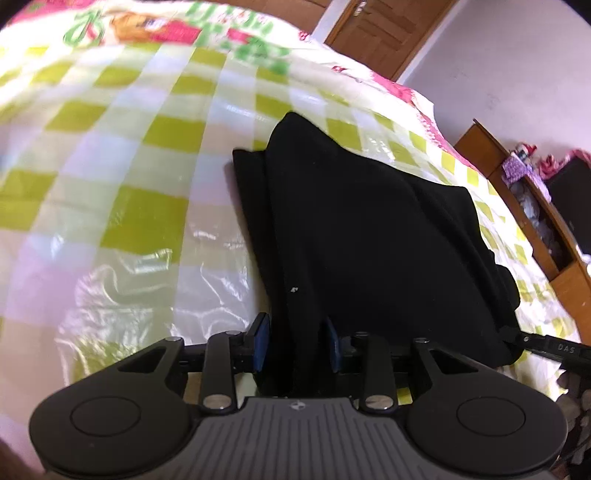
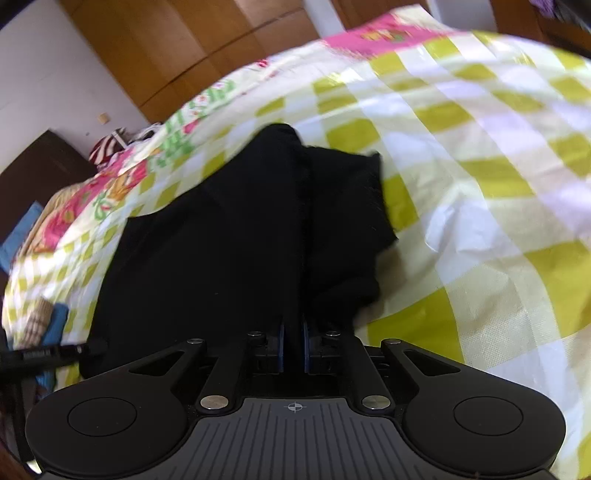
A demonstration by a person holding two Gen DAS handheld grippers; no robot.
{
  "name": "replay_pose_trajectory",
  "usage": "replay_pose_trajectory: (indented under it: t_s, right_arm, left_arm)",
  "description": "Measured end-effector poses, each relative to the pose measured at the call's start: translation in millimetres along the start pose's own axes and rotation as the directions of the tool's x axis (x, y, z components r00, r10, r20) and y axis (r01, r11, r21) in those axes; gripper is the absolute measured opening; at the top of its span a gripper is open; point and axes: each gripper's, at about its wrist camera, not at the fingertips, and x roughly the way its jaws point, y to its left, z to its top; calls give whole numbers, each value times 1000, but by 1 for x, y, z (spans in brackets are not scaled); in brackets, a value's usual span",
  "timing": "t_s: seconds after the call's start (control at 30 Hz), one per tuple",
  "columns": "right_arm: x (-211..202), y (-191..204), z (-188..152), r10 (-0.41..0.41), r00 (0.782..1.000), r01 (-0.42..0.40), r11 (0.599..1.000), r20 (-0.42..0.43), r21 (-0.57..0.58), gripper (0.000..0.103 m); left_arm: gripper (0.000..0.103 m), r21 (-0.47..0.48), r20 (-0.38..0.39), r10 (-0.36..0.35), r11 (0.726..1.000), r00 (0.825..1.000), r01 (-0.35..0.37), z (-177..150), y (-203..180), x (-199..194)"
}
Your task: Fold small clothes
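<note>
The left wrist view shows one black garment lying on a bed under a green-and-white checked bedspread with pink and green print along its far edge. The cloth rises from the bed toward the camera as a draped sheet, and its near edge runs down between the two blue-padded fingers of the left tool. The fingers stand somewhat apart with a bunched fold of the black cloth filling the gap between them, so the left tool pinches the garment. At the right edge of this view the tip of the right tool meets the garment's lower right corner. Behind the bed stand one wooden door and one wooden shelf unit holding assorted items.

The right wrist view shows the same single black garment on the checked bedspread, lifted at its near edge. The right tool has its two blue pads pressed nearly together on a thin fold of the cloth. At the left edge the left tool reaches the garment's other near corner. A wooden wardrobe and one dark cabinet stand beyond the bed.
</note>
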Motion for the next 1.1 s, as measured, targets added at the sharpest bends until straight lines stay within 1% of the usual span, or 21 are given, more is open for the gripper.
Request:
replay_pose_trajectory:
  t_s: [0.03,0.07,0.13,0.23,0.3,0.4,0.5,0.53,0.57,0.63,0.67,0.7,0.73,0.77,0.8,0.87,0.93,1.0,1.03,1.07,1.1]
  right_arm:
    - [-2,3,-1,-12,1000,12,1000,0,-27,10]
    - [-4,4,0,-26,1000,26,999,5,-36,16]
    - [-14,5,6,-42,998,43,998,39,-40,17]
    - [-28,9,22,-33,990,39,998,134,-44,20]
    - [-23,10,38,-15,986,25,998,167,-57,33]
    - [11,10,67,-18,981,30,998,194,-55,34]
    - [53,5,96,-26,982,28,1000,187,-11,34]
    - [65,5,104,-37,982,40,999,184,-13,35]
    - [78,5,110,-50,984,54,998,172,-16,40]
    - [97,7,116,-73,988,80,996,138,-40,43]
    - [106,9,116,-91,988,98,993,122,-58,47]
    - [111,11,117,-102,989,110,991,111,-73,45]
    - [113,13,117,-106,989,115,990,105,-84,40]
    - [111,17,116,-108,989,118,989,104,-94,21]
    - [105,17,116,-105,989,114,990,108,-83,14]
    - [83,11,117,-40,990,42,999,134,-10,9]
    - [55,6,119,36,982,-45,998,184,47,8]
    - [30,2,119,100,966,-124,988,240,87,8]
    - [25,-1,119,117,960,-145,985,253,96,8]
    - [26,-5,119,106,960,-138,985,258,108,8]
    - [34,-10,119,62,967,-93,989,247,116,11]
  left_arm:
    - [45,5,3,7,1000,1000,-7,1,0,-3]
    - [45,10,10,17,1000,1000,-17,2,0,-7]
    - [45,29,34,41,999,999,-42,4,-1,-17]
    - [45,39,71,49,998,996,-52,8,-3,-30]
    - [45,62,94,39,997,995,-45,12,-12,-34]
    - [45,113,112,-18,994,994,5,18,-36,-26]
    - [45,157,93,-67,986,993,51,22,-55,-4]
    - [45,173,81,-74,983,994,59,23,-60,5]
    - [45,185,71,-78,981,994,64,22,-64,11]
    - [45,212,46,-86,974,995,75,21,-71,22]
    - [45,222,38,-87,972,995,77,19,-75,25]
    - [45,234,30,-88,969,996,79,18,-77,27]
    - [45,243,25,-87,967,996,79,17,-78,27]
    - [45,248,25,-86,966,996,77,16,-78,26]
    - [45,247,26,-87,966,996,78,17,-78,23]
    - [45,235,36,-101,968,994,90,18,-78,16]
    - [46,238,54,-114,966,992,98,18,-81,10]
    - [47,243,62,-119,965,991,101,18,-82,8]
    - [47,242,58,-115,965,992,98,18,-82,10]
    - [47,236,48,-105,967,993,91,19,-81,15]
    - [47,230,37,-100,969,994,89,19,-80,22]
